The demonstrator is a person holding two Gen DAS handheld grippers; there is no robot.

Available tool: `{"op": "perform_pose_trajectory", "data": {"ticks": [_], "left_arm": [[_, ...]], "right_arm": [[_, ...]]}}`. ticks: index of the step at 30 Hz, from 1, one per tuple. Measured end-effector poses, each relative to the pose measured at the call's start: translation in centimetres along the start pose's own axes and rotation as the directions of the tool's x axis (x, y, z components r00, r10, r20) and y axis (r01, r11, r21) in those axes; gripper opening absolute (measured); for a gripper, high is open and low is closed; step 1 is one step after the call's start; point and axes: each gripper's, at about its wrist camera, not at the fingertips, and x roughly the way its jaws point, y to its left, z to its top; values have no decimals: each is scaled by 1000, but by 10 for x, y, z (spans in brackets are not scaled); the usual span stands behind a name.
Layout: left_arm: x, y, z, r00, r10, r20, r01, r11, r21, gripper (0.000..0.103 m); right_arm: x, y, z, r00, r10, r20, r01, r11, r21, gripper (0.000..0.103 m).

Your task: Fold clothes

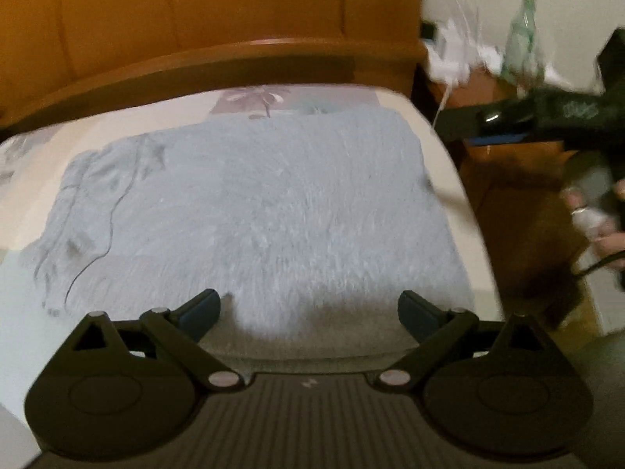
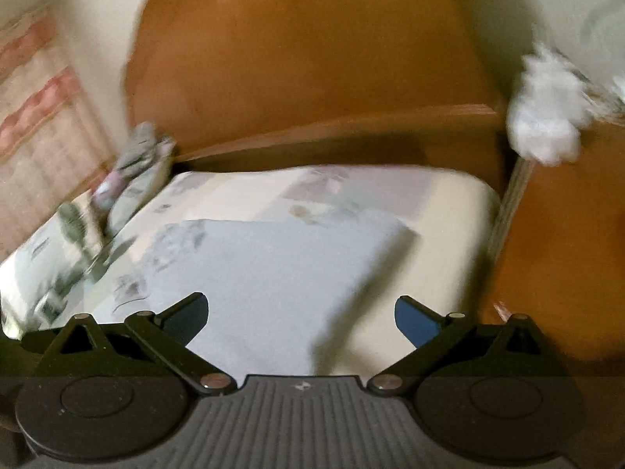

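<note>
A light blue fluffy garment (image 1: pixel 254 203) lies flat on the bed, with crumpled sleeves and a dark cord at its left end. My left gripper (image 1: pixel 308 312) hovers open over its near edge, nothing between the blue pads. In the right wrist view the garment (image 2: pixel 265 273) shows as a smooth rectangle with a sharp right edge. My right gripper (image 2: pixel 300 316) stands wide open above its near part, holding nothing. The right tool's black body (image 1: pixel 566 113) and the hand (image 1: pixel 609 234) holding it appear at the right of the left wrist view, beside the bed.
A floral bed sheet (image 1: pixel 117 117) covers the mattress below a wooden headboard (image 1: pixel 195 19). Right of the bed, a wooden nightstand carries a green bottle (image 1: pixel 523 39) and white crumpled items (image 2: pixel 543 117). A patterned pillow (image 2: pixel 78 234) lies at the bed's left side.
</note>
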Motion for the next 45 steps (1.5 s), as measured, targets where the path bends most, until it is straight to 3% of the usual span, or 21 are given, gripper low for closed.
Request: {"op": "perform_pose_trajectory", "data": {"ticks": [4, 7, 13, 17, 22, 29, 36, 45], "left_arm": [[-15, 3, -9, 999, 40, 12, -39, 998, -50, 98], [-24, 3, -20, 998, 59, 21, -57, 996, -64, 98], [-44, 2, -38, 992, 100, 72, -91, 988, -128, 98], [-65, 0, -47, 976, 162, 145, -136, 976, -171, 99], [-92, -4, -58, 967, 187, 174, -150, 966, -209, 102], [-115, -14, -70, 960, 215, 182, -179, 965, -192, 102], [-131, -30, -71, 945, 272, 182, -238, 953, -188, 102], [-157, -39, -82, 953, 252, 170, -203, 944, -260, 102]], "right_arm": [[38, 7, 19, 996, 79, -43, -83, 994, -75, 103], [67, 4, 12, 990, 31, -140, -40, 998, -56, 103], [47, 18, 4, 985, -58, -160, 51, 998, -47, 103], [31, 38, 8, 989, 7, -144, -13, 999, -42, 103], [34, 53, -16, 968, 89, -235, -82, 996, 40, 103], [9, 71, -36, 951, 46, -306, -32, 998, 50, 103], [-45, 93, -50, 953, -35, -300, 44, 999, 25, 103], [-103, 135, -61, 945, -233, -229, 190, 962, -195, 103]]}}
